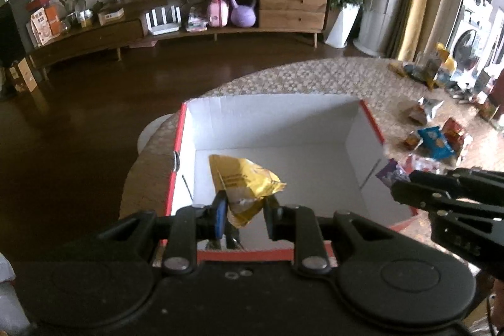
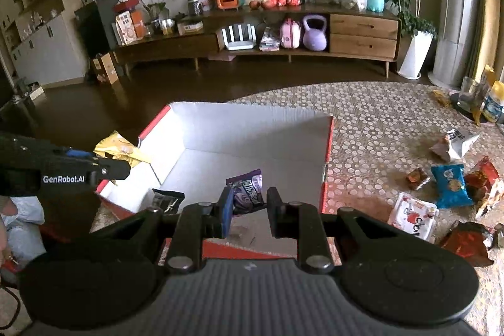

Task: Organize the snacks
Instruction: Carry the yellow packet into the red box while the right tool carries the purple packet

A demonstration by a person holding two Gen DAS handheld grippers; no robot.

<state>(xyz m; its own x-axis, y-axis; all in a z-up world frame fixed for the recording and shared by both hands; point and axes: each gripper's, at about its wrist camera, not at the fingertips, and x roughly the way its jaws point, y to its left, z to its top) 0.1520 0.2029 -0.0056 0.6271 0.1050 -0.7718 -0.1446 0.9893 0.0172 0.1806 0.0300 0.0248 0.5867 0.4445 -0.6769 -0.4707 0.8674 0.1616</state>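
Observation:
A red cardboard box with a white inside (image 1: pixel 356 131) (image 2: pixel 252 128) stands open on the patterned table. My left gripper (image 1: pixel 244 214) is shut on a yellow snack packet (image 1: pixel 249 178) and holds it above the box's near left part; it also shows in the right wrist view (image 2: pixel 121 148). My right gripper (image 2: pixel 250 207) is shut on a purple snack packet (image 2: pixel 249 189) over the box's near side; the packet's corner shows in the left wrist view (image 1: pixel 392 172). A black packet (image 2: pixel 168 199) lies inside the box at the near left.
Several loose snack packets lie on the table right of the box: a blue one (image 2: pixel 450 185), a white-red one (image 2: pixel 412 216), red ones (image 2: pixel 466 241), a white one (image 2: pixel 456 144). A glass and bottles (image 2: pixel 472 96) stand far right. The table edge drops to dark floor (image 1: pixel 78 128) on the left.

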